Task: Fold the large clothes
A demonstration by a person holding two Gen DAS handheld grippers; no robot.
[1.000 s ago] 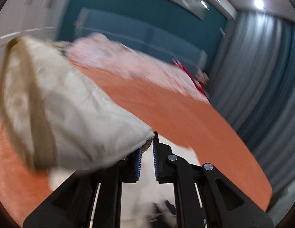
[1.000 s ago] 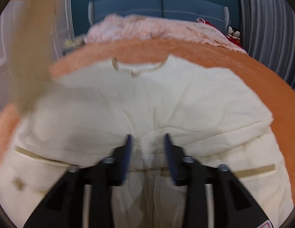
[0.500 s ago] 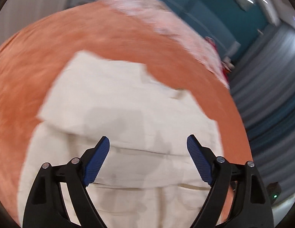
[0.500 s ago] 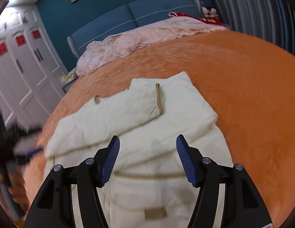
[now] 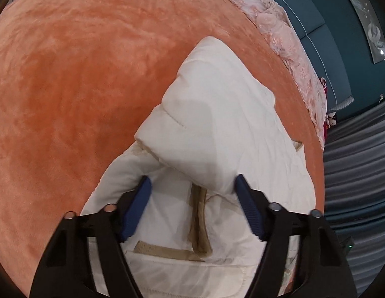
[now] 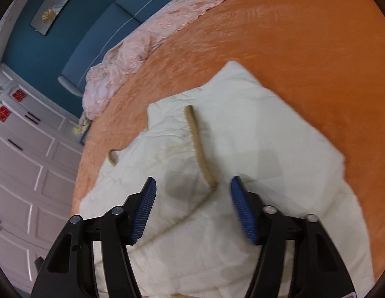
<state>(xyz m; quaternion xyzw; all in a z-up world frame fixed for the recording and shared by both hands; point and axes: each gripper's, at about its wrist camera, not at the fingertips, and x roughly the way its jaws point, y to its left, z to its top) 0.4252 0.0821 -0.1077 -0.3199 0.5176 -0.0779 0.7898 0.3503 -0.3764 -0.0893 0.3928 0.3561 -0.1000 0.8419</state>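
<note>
A cream padded jacket (image 5: 217, 129) with tan trim lies on an orange bedspread (image 5: 68, 79), one sleeve folded across its body. My left gripper (image 5: 193, 188) is open, its blue pads either side of the folded sleeve's end, low over the jacket. In the right wrist view the same jacket (image 6: 254, 144) lies spread with a tan cuff band (image 6: 197, 146) across it. My right gripper (image 6: 193, 191) is open and empty just above the jacket, near the band's lower end.
A pink lace blanket (image 6: 147, 39) lies bunched at the far side of the bed against a blue headboard (image 6: 113, 22). White wardrobe doors (image 6: 23, 164) stand at the left. Grey curtains (image 5: 361, 164) hang at the right. Bare orange bedspread (image 6: 316, 49) surrounds the jacket.
My left gripper let go of the sleeve, which now lies folded across the jacket, and opened. My right gripper opened too. Both have come lower over the jacket.
</note>
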